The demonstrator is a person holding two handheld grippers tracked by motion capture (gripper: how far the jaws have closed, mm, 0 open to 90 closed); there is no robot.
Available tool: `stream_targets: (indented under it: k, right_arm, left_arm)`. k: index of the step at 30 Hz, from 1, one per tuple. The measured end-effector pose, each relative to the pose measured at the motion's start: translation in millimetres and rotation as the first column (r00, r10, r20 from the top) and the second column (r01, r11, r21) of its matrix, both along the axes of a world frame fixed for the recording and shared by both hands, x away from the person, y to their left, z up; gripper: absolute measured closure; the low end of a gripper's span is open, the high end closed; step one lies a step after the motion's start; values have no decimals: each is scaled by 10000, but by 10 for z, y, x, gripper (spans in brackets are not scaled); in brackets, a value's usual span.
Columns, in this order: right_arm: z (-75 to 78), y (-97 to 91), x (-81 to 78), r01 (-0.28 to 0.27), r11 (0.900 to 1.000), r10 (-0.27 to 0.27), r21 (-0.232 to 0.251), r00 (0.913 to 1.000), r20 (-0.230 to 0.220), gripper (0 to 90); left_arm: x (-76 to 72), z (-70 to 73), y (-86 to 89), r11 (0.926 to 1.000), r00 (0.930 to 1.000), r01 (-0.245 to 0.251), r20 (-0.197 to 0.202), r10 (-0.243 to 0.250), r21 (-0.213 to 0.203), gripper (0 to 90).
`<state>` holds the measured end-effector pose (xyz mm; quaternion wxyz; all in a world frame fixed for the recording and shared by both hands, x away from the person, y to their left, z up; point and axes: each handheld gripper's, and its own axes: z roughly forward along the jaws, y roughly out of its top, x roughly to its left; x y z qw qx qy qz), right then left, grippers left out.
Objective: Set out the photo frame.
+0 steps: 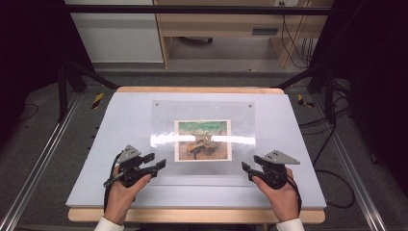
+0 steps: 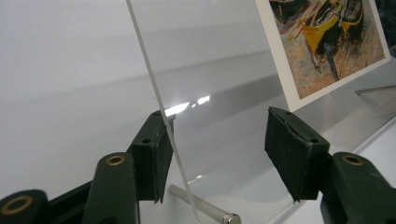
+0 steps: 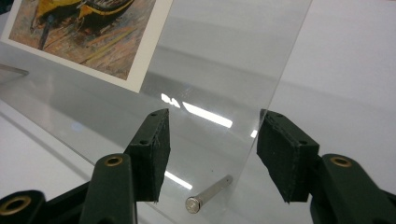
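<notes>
Acrylic sheet [image 1: 202, 139], clear and rectangular, lies flat on the white counter [image 1: 120, 120] over a print [image 1: 202, 140] of beached boats, with glare streaks across its middle. Left tongs [image 1: 159, 164] sit at the sheet's near left corner and right tongs [image 1: 247, 168] at its near right corner, each held in a hand [image 1: 120, 195] coming in from the near edge. In the left gripper view the sheet's edge [image 2: 161, 116] runs just beside one pad [image 2: 154, 158], the other pad standing well apart; a metal pin [image 2: 205, 210] lies beneath. In the right gripper view the sheet's edge [image 3: 275, 93] passes close to one pad [image 3: 280, 154], above a second pin [image 3: 208, 193]. Both tongs stand apart, unclamped.
</notes>
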<state>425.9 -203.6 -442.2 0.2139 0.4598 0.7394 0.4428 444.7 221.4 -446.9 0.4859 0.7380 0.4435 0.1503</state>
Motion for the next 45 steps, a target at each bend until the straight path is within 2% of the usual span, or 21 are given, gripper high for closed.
stream_targets:
  k: [19,45]
  right_arm:
    - [-11,-30,-153,118,9998,-115,-165,9998,150,574]
    - [-20,-55,-227,81,9996,-77,-280,9999,143,636]
  left_arm:
    - [-127,4,48,10000,10000,-13,70,13,-26,501]
    - [-191,3,61,10000,10000,-64,49,64,-25,540]
